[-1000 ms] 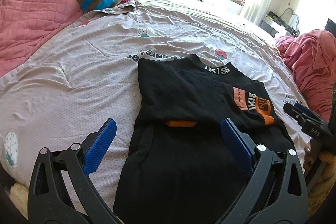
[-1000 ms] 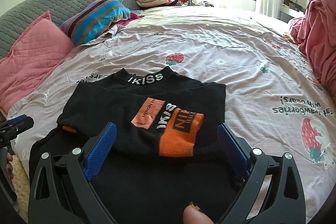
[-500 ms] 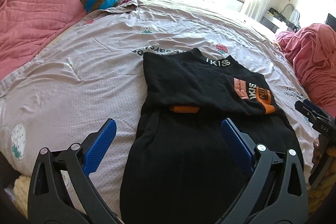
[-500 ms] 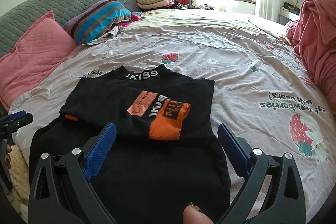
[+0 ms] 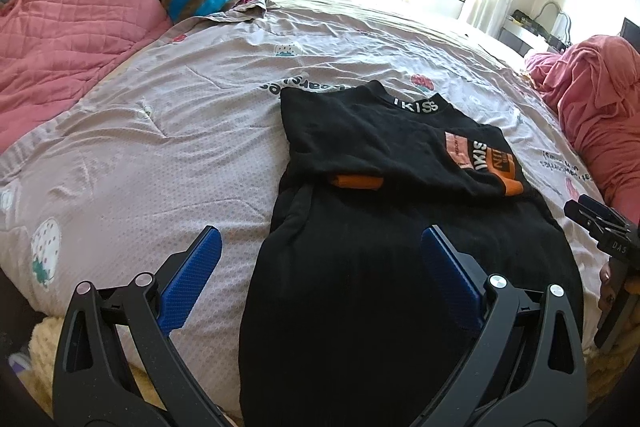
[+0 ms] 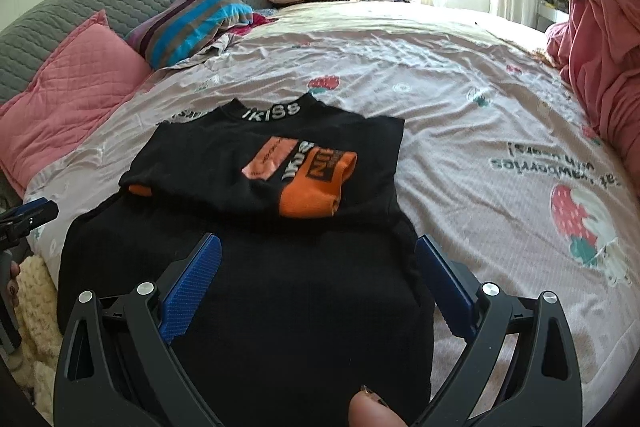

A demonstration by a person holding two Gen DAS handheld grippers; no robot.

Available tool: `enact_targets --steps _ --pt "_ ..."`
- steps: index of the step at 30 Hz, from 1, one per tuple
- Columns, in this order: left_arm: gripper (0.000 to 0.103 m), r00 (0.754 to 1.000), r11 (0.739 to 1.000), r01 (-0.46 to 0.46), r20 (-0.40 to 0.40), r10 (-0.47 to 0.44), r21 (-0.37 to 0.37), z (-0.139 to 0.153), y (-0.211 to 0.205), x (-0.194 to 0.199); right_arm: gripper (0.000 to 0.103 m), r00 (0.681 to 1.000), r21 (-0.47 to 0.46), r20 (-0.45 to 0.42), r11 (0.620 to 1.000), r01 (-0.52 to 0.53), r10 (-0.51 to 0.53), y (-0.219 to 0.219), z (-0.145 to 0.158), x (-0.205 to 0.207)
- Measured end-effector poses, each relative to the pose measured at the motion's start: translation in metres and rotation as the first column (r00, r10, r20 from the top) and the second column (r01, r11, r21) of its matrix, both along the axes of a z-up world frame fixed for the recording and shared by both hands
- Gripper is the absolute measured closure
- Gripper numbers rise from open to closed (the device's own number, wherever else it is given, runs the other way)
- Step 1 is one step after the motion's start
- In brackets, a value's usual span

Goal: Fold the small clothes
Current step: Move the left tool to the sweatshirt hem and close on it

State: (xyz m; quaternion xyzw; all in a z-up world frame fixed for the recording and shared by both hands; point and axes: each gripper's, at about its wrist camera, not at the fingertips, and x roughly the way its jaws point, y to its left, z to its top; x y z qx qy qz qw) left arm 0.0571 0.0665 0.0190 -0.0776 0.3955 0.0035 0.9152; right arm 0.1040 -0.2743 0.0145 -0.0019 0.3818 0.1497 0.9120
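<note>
While spread: black top (image 5: 400, 267), bedspread (image 5: 160, 147) around.

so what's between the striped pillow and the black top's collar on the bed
Only bare strawberry-print bedsheet lies between the striped pillow and the black top collar; the right wrist view shows it best.

Left gripper (image 5: 318, 263) and right gripper (image 6: 317, 263), black plastic frames with triangular cut-outs, silver pivot screws, blue ribbed pads (image 5: 191, 283) lining the jaws
</note>
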Motion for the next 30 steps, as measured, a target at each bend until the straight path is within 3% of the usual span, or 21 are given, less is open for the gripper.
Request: enact_targets --steps 11,26,27,30 --pt "0.01 0.999 0.999 -0.007 -0.031 0.008 0.047 -0.015 0.006 -0.025 0.006 0.997 -0.007 -0.055 0.998 -0.057 0.056 0.006 -0.011 -0.018" --pt "0.01 0.994 0.999 -0.01 -0.112 0.004 -0.049 -0.044 0.037 -0.061 0.006 0.993 -0.046 -0.065 0.994 -0.098 0.095 0.014 -0.012 -0.031" --pt "0.01 0.993 0.998 -0.008 -0.117 0.0 -0.065 -0.047 0.04 -0.066 0.006 0.993 -0.047 -0.067 0.994 -0.096 0.093 0.012 -0.012 -0.032" --pt "0.025 0.991 0.995 -0.001 -0.134 -0.013 -0.101 -0.054 0.044 -0.074 0.006 0.994 -0.049 -0.072 0.995 -0.09 0.086 0.009 -0.013 -0.034"
